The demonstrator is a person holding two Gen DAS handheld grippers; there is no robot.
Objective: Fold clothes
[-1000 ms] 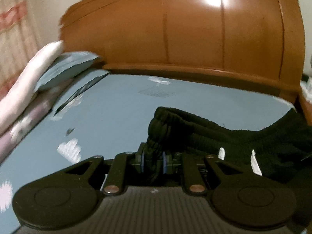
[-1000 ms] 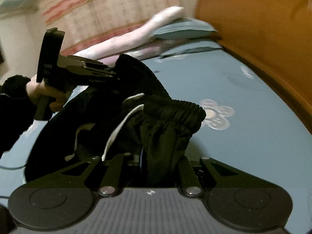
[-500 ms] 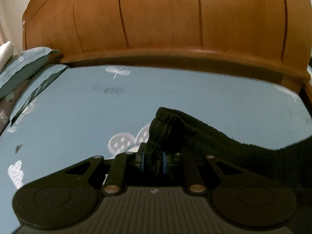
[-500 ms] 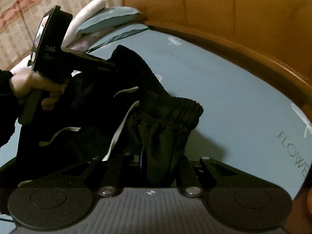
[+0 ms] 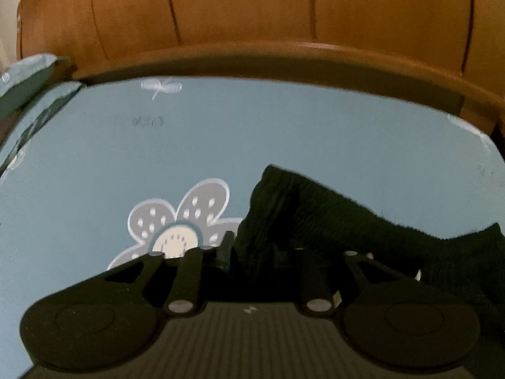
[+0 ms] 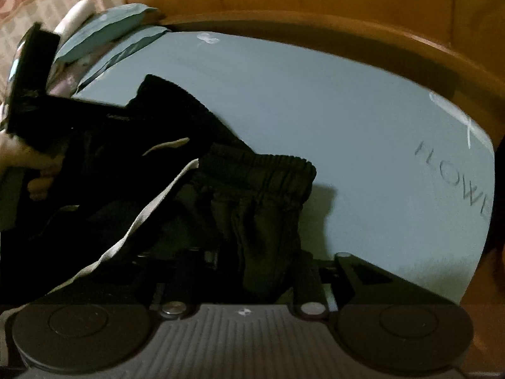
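Left gripper [image 5: 252, 252], seen from its own wrist camera: its jaws are opening, with the gathered elastic waistband of the black knit trousers [image 5: 315, 214] between them and no longer pinched tight. The trousers lie just right of the grey dotted flower print [image 5: 183, 221] on the pale blue bed sheet [image 5: 284, 132], trailing off to the right. The curved brown wooden headboard [image 5: 252, 15] stands well beyond the flower. A second ago the waistband was clamped hard and the flower was out of sight; now the camera looks more steeply down at the sheet and the flower sits right at the fingers.

Over to the right wrist view: the right gripper [image 6: 265, 268] is letting go too, jaws opening around the other bunch of waistband. A white drawstring [image 6: 142, 214] runs across the black cloth. On the far left a hand [image 6: 34, 170] grips the other tool's handle. Earlier this bundle hung higher; now it slumps toward the sheet, its shadow close beside it.

My read: the waistband has just been laid down, so one lay-out or fold step is ending. The trousers look crumpled, not a neat stack, so smoothing and further folds seem left.
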